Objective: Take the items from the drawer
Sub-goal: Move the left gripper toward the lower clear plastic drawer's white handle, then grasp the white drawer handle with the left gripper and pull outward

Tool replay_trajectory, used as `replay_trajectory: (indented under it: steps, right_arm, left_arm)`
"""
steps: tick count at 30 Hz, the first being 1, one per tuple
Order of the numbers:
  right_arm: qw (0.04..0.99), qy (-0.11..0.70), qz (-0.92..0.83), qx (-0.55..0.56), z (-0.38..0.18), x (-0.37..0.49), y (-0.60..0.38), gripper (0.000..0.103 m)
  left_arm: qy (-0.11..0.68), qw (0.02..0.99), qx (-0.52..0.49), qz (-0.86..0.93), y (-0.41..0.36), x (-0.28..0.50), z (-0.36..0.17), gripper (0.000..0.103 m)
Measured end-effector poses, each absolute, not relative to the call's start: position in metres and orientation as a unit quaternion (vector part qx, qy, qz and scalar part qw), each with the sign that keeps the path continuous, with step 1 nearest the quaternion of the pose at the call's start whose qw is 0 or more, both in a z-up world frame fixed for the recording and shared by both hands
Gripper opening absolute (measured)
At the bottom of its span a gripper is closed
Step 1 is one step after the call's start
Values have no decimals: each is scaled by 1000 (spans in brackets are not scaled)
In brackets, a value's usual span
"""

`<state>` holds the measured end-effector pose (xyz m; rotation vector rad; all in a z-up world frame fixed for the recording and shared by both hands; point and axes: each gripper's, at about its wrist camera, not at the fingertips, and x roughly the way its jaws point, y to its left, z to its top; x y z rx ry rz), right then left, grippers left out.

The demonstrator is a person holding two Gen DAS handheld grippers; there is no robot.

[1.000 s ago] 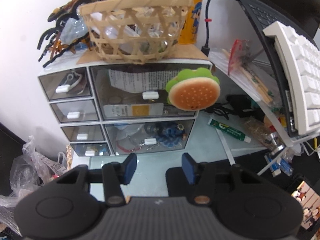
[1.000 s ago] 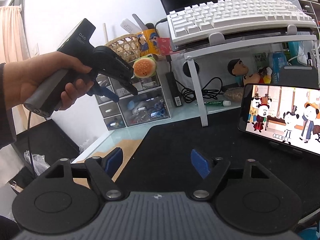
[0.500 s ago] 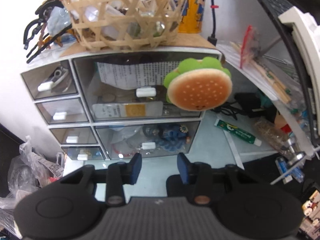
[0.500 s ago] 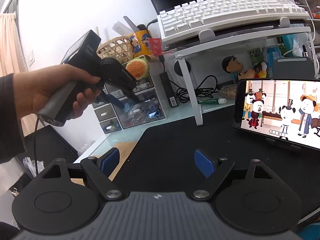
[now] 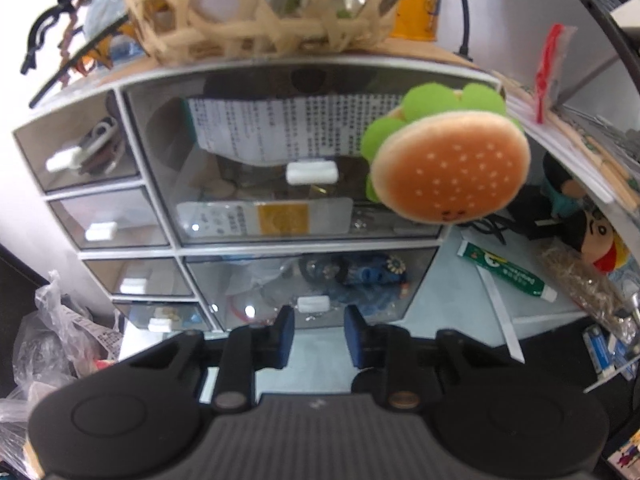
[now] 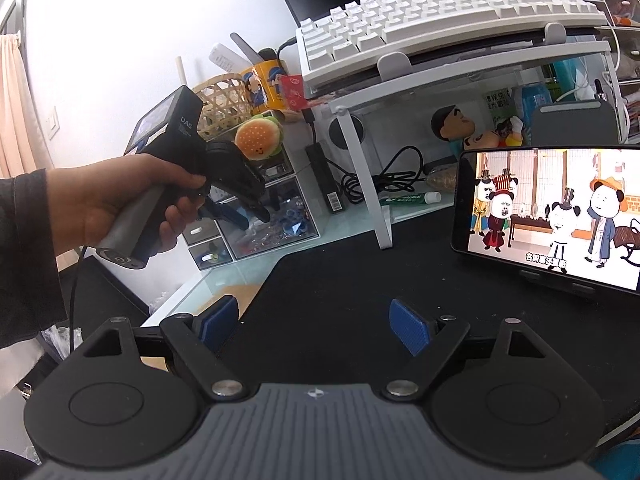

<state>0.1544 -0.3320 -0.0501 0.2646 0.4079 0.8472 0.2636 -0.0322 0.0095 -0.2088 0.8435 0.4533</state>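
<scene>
the drawer unit (image 5: pixel 256 216) fills the left wrist view, a clear-fronted white frame with four small drawers at 9 o'clock and two wide ones in the middle. the upper wide drawer (image 5: pixel 280 168) holds a printed sheet and a flat white pack with a yellow square, print too small to read. the lower wide drawer (image 5: pixel 308 284) is shut and holds blue trinkets and clear bags. on top sits a woven basket (image 5: pixel 256 8), with a yellow cartoon cup (image 5: pixel 416 4) at its 3 o'clock. a burger plush (image 5: pixel 448 164) hangs at the unit's 3 o'clock. the left gripper (image 5: pixel 318 330) is closing its jaws, the white handle (image 5: pixel 314 303) just beyond the tips, nothing pinched; its body reads "das" in the right wrist view. the right gripper (image 6: pixel 316 326) stands wide apart over the black mat (image 6: pixel 360 280), empty.
</scene>
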Motion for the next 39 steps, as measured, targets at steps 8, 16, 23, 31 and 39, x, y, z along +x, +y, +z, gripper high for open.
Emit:
replay_trajectory:
  steps: [8, 16, 23, 31, 39]
  right_arm:
    - [882, 196, 409, 128, -51, 154, -333, 87]
    - [882, 199, 407, 127, -52, 155, -331, 87]
    - [882, 200, 408, 125, -52, 154, -330, 87]
    - [884, 199, 404, 126, -53, 155, -330, 87]
    - [885, 199, 401, 126, -55, 156, -331, 88]
  left_arm:
    - [398, 883, -107, 226, -24, 268, 6, 22]
    - [403, 879, -102, 234, -26, 271, 4, 20]
    - [405, 879, -105, 230, -23, 269, 7, 20]
    - [406, 879, -106, 227, -19, 266, 13, 25]
    - [408, 873, -122, 237, -15, 272, 16, 24]
